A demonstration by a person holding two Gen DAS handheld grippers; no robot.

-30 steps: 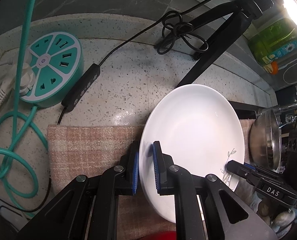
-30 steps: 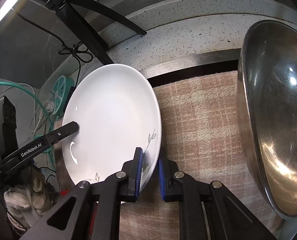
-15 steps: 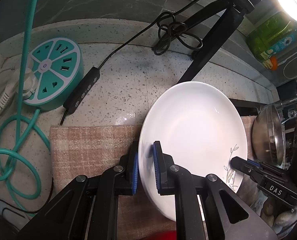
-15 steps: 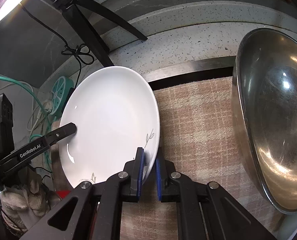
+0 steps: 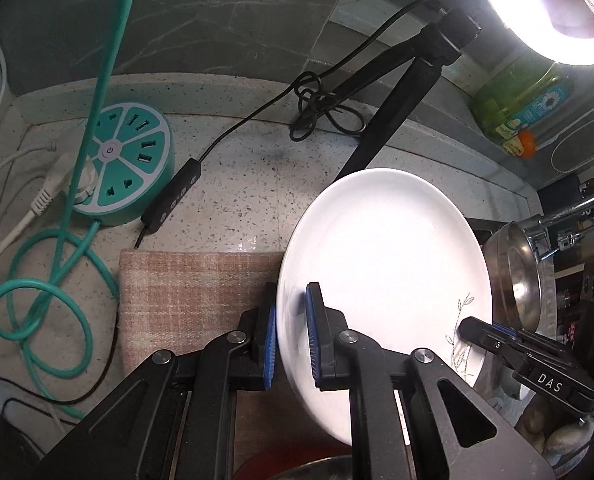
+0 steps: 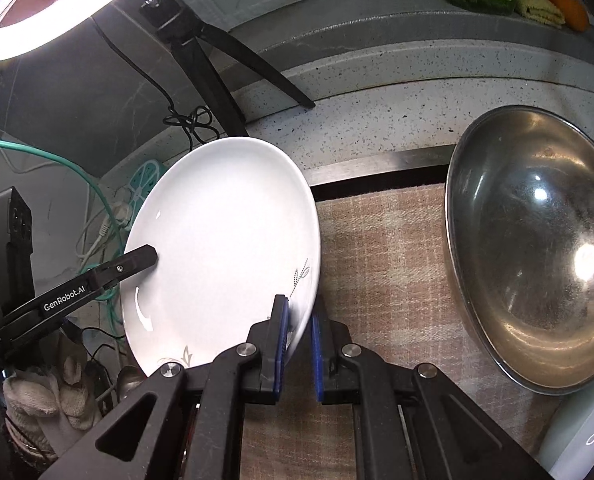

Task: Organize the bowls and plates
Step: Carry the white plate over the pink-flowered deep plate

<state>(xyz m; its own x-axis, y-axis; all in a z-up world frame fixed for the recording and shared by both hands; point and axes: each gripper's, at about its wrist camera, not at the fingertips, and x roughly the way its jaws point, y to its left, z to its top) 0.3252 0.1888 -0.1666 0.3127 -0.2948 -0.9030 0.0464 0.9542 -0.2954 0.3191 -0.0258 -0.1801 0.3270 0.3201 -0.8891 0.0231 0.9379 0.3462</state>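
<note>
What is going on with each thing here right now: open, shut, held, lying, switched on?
White plate: held tilted above the checked cloth, gripped at opposite rims.
Left gripper: shut on the plate's rim.
Right gripper: shut on the plate's rim.
Steel bowl: empty, on the cloth.
Ring light: switched on.
Round green power strip: on the counter, one white plug in.
</note>
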